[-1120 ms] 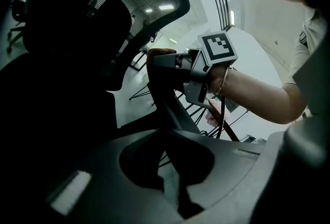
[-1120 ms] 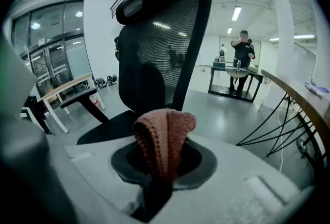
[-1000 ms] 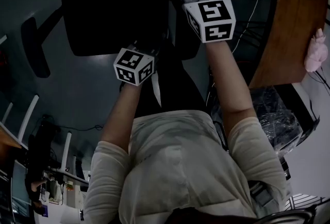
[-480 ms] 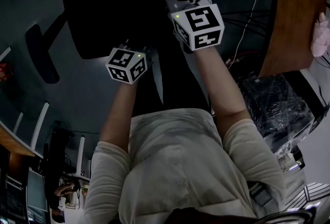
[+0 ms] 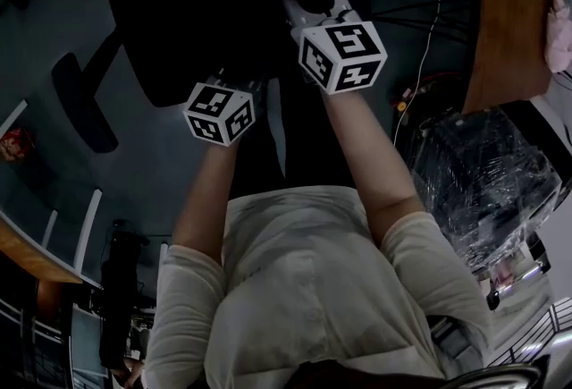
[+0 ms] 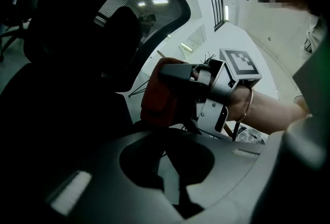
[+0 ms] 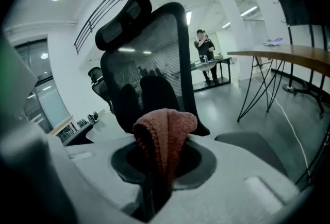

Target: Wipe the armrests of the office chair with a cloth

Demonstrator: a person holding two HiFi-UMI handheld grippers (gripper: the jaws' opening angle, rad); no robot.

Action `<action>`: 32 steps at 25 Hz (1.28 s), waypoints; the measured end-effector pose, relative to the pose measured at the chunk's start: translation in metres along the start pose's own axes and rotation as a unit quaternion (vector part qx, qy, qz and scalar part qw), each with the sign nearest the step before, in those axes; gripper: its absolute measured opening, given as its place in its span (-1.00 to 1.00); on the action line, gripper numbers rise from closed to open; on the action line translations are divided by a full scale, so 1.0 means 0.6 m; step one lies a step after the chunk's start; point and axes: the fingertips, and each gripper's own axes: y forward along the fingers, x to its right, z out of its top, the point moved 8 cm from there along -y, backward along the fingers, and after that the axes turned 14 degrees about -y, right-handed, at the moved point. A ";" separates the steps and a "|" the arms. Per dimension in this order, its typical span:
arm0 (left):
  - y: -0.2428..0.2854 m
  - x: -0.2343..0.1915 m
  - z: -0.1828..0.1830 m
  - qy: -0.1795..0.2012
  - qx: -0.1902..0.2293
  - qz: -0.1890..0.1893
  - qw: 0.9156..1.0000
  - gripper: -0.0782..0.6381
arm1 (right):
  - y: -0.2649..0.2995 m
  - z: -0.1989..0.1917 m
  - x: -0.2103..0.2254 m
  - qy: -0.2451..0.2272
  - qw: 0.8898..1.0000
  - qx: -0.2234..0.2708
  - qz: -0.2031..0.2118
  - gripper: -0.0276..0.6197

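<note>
Right tool (image 7: 153, 176): clenched on the cloth (image 7: 165, 133), which is pinched in a fold between the jaws and stands up above them in a rounded hump.
Cloth: reddish and nubbly. It is up in the air in front of the chair's back and I see it resting on nothing.
Left tool (image 6: 172, 179): its own view is dim, but the jaws look a little apart, with a pale sliver between them and nothing held. It points toward the right tool, so the cloth shows just ahead of it.
Office chair (image 7: 149, 53): black, with a mesh back and a headrest on top, close in front of both tools. From the head view it is a dark mass under the two marker cubes.
Armrests: one grey pad (image 7: 250, 148) lies low and to the right of the cloth, near it but apart from it. Another dark pad (image 5: 82, 101) sticks out on the chair's far side, well away from both tools.
Person: bends over the chair in a pale top, with both forearms stretched down to the tools.
Worktop (image 5: 511, 12): brown wood on thin black legs, off to the person's right, with something pink (image 5: 561, 38) at its edge.
Floor by the worktop: a bundle wrapped in clear plastic (image 5: 487, 173), and a white cable (image 5: 436, 16) trailing past it.
Background: someone stands at another table (image 7: 202, 45), far back in the room.
</note>
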 end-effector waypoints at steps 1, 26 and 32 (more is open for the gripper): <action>-0.002 -0.001 0.000 0.002 -0.002 -0.002 1.000 -0.75 | -0.006 -0.003 -0.002 -0.006 1.000 -0.002 -0.020 -0.74; -0.058 0.007 -0.090 0.044 -0.045 -0.037 0.997 -0.74 | -0.174 -0.154 -0.065 0.179 0.961 -0.061 -0.200 -0.75; -0.066 0.027 -0.119 0.041 -0.013 -0.029 0.999 -0.74 | -0.218 -0.204 -0.090 0.162 0.969 -0.079 -0.166 -0.75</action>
